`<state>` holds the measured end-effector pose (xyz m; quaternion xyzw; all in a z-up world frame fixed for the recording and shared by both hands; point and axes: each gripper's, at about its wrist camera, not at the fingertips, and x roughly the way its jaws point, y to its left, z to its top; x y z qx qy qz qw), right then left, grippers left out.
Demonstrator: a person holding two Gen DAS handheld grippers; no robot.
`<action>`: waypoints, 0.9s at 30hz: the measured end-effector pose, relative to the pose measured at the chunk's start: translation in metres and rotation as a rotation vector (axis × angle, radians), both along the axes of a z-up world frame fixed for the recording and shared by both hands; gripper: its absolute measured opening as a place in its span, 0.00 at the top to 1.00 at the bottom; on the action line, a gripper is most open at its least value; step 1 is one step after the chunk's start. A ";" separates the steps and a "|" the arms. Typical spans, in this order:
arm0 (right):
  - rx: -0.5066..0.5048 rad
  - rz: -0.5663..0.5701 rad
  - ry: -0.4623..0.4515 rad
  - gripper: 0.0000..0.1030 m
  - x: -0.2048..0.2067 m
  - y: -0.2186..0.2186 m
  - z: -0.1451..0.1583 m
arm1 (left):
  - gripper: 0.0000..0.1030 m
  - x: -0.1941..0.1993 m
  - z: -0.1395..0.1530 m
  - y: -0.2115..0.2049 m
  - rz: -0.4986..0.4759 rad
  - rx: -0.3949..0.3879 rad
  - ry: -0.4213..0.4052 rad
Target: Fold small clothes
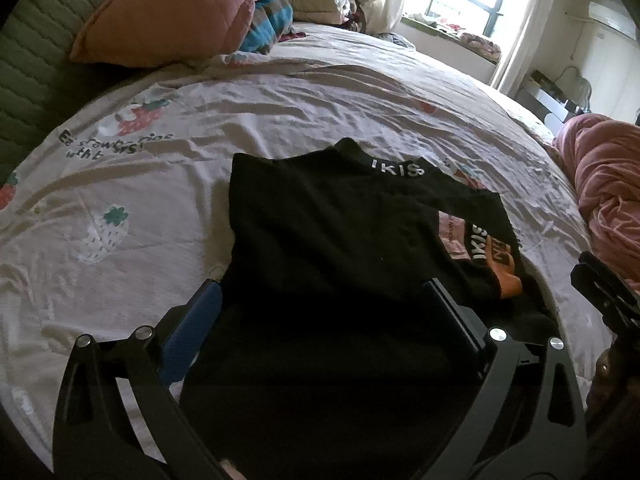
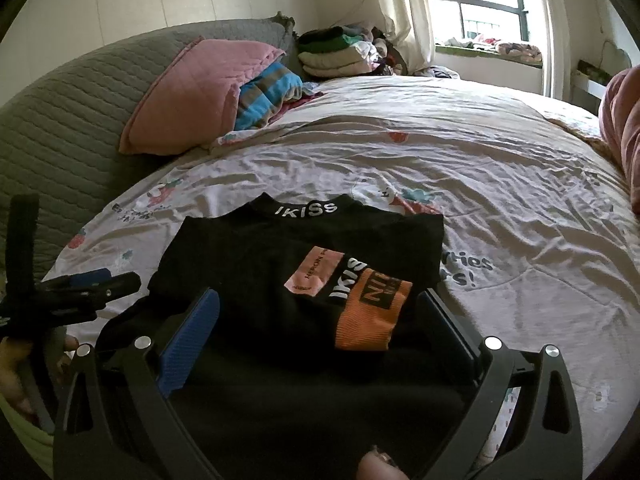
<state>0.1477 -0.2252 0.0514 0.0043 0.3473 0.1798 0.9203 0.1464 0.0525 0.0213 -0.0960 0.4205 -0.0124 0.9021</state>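
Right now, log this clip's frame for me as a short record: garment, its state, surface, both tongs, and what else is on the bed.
garment: black top with white lettering on the collar
state: lying partly folded, orange cuff laid across the front
surface: strawberry-print bedsheet
left tongs: open, above the top's near edge, holding nothing
right tongs: open, holding nothing
also on bed: pink pillow, stack of folded clothes near the window
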 end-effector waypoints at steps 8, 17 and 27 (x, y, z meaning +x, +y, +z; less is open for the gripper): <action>-0.015 -0.002 -0.020 0.04 -0.006 0.002 0.007 | 0.09 -0.009 0.011 0.000 -0.009 0.016 -0.018; -0.022 0.004 -0.045 0.04 -0.016 0.003 0.016 | 0.09 -0.023 0.023 0.002 -0.014 0.026 -0.044; -0.038 0.019 -0.074 0.04 -0.035 0.003 0.028 | 0.09 -0.041 0.029 0.008 -0.005 0.034 -0.054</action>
